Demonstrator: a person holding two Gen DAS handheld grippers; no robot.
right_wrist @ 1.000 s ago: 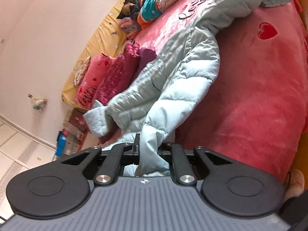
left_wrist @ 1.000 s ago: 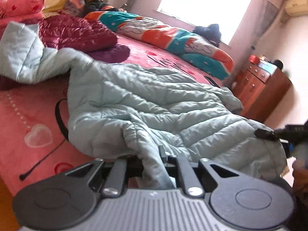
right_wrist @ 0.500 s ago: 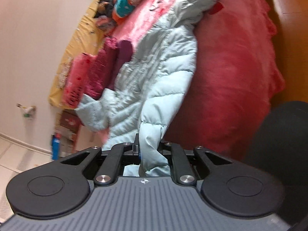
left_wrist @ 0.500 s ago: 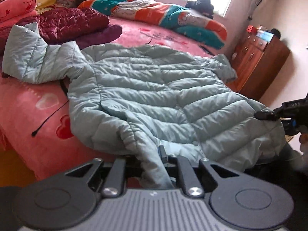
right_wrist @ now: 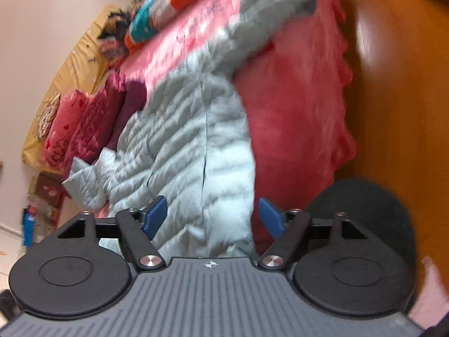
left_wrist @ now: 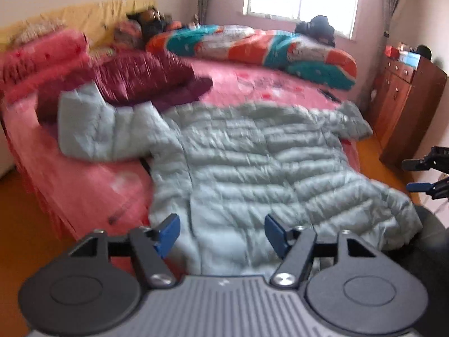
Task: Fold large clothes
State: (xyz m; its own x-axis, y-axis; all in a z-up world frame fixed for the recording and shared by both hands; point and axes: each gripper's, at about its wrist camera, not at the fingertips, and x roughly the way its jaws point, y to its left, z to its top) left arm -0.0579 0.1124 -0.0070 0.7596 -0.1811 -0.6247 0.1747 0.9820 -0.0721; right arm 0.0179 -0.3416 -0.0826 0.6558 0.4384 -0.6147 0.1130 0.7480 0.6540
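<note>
A pale blue-green puffer jacket (left_wrist: 252, 163) lies spread on the pink bed (left_wrist: 84, 185), back up, one sleeve (left_wrist: 92, 129) flung out to the left. Its hem reaches the bed's near edge. My left gripper (left_wrist: 221, 233) hangs over that hem with its jaws opening; the blue pads (left_wrist: 168, 233) stand apart and press on nothing. In the right wrist view the jacket (right_wrist: 190, 154) runs away from my right gripper (right_wrist: 212, 216), whose jaws are opening too, wide of the cloth. The right gripper (left_wrist: 415, 176) also shows at the left wrist view's right edge.
A maroon quilted garment (left_wrist: 140, 75) and pink bedding (left_wrist: 42, 61) sit at the bed's head, left of a rolled colourful duvet (left_wrist: 252, 45). A brown wooden cabinet (left_wrist: 407, 106) stands right of the bed on the orange floor (right_wrist: 393, 84). A dark rounded shape (right_wrist: 364, 210) is close by my right gripper.
Both grippers were shut on the jacket's hem and have let it go, their jaws now wide. Both have drawn back and risen, and the jacket has settled flat on the bed.
</note>
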